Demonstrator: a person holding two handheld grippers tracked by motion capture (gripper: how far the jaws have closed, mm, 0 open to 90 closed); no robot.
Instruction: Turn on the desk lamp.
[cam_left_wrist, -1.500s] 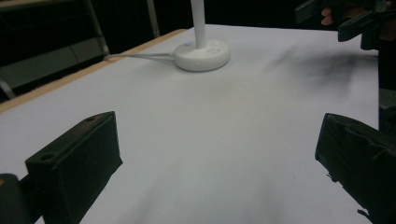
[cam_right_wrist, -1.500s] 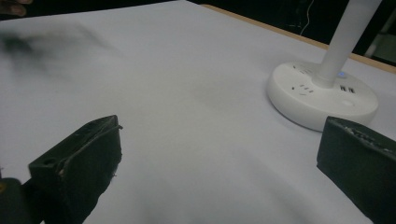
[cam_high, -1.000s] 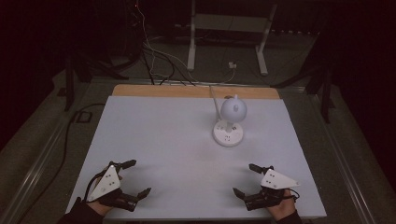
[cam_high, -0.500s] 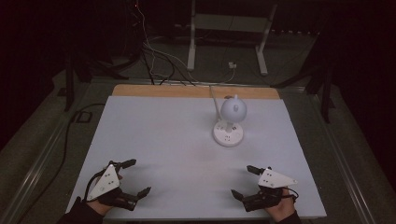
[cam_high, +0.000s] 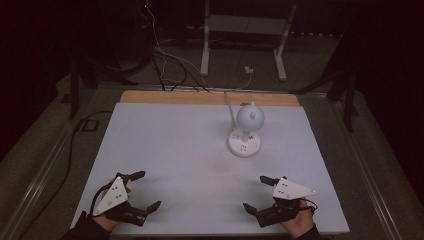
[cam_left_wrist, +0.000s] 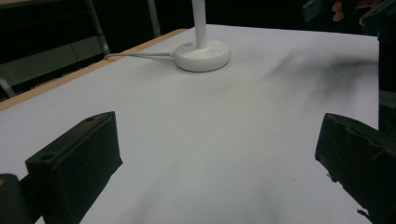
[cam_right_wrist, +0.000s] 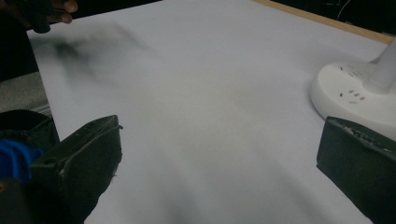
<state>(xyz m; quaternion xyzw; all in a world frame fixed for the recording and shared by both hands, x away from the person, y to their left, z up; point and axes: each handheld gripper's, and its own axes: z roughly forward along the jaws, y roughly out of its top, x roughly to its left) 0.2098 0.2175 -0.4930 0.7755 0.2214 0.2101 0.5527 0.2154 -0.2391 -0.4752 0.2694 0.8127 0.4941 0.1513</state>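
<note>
One small white desk lamp (cam_high: 245, 132) is seen on the white tabletop (cam_high: 175, 145), with a round head on a short stalk, a disc base and one white cord trailing from the base toward the far wooden edge. No other object is counted on the tabletop. Two grippers are held low at the near edge, well apart from the lamp: the left gripper (cam_high: 141, 190) to the near left of the lamp, the right gripper (cam_high: 256, 193) to the lamp's near side and closer to it. Both are spread wide, and nothing is held between the jaws of either. In the left gripper view the lamp's base (cam_left_wrist: 202, 54) is seen far ahead; in the right gripper view the base (cam_right_wrist: 355, 100) lies just beyond the right-hand jaw.

The work is judged to be at its start, with the approach to the lamp not yet made. A forward reach by the right gripper is called for next, the jaws being kept apart until the stalk or the base rim lies between them.
</note>
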